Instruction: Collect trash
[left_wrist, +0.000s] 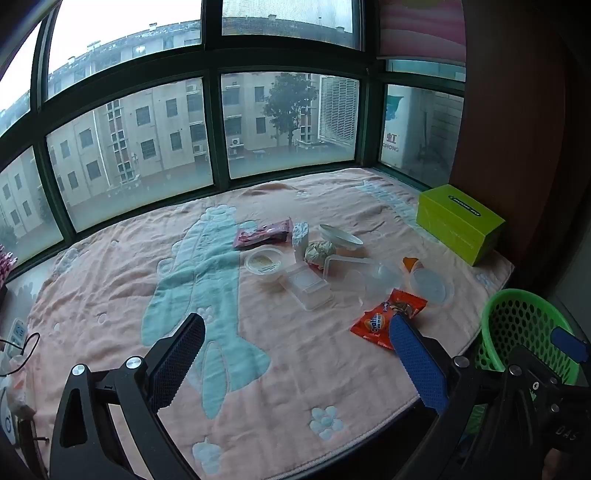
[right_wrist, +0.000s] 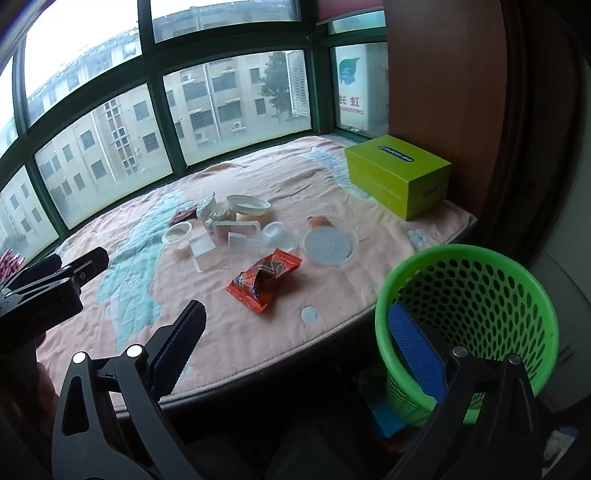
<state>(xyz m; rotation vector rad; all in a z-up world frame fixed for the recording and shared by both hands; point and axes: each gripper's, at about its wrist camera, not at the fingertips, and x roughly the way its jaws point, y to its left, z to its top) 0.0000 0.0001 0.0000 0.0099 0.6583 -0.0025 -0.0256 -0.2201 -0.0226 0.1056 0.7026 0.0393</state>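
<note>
Bay-window ledge w/ pink blanket (left_wrist: 110, 266). Both my grippers, left gripper (left_wrist: 295, 354) and right gripper (right_wrist: 295, 347), spread wide, holding nothing. Green basket (right_wrist: 469, 295) sits nearest, off the ledge's edge. I'd take the orange wrapper (right_wrist: 264, 282) first, pinching a raised edge. Farther back, clear tubs (right_wrist: 236, 240) overlap; can't tell contents.

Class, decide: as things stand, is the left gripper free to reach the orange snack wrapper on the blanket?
Probably yes. The left gripper is open and holds nothing, the orange snack wrapper lies nearest it, and only bare blanket lies between.
</note>
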